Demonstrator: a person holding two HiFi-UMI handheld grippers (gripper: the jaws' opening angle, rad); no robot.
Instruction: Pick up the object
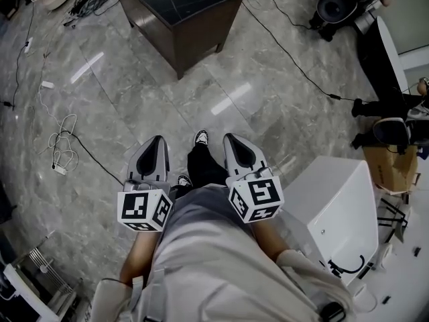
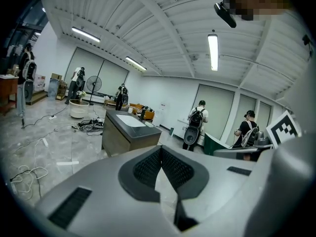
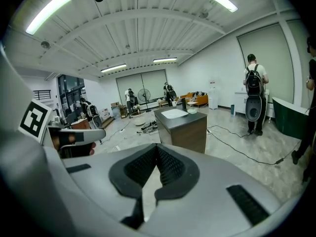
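Observation:
No object to pick up stands out in any view. In the head view my left gripper and right gripper are held side by side at waist height over the grey marble floor, pointing ahead. Both are shut with nothing between their pads, as the left gripper view and the right gripper view also show. A dark table with a white inset top stands some way ahead; it also shows as the dark table and the dark table.
Loose cables lie on the floor at left, and a long black cable runs right of the table. A white cabinet stands close at right, with a cardboard box behind it. Several people with backpacks stand further off.

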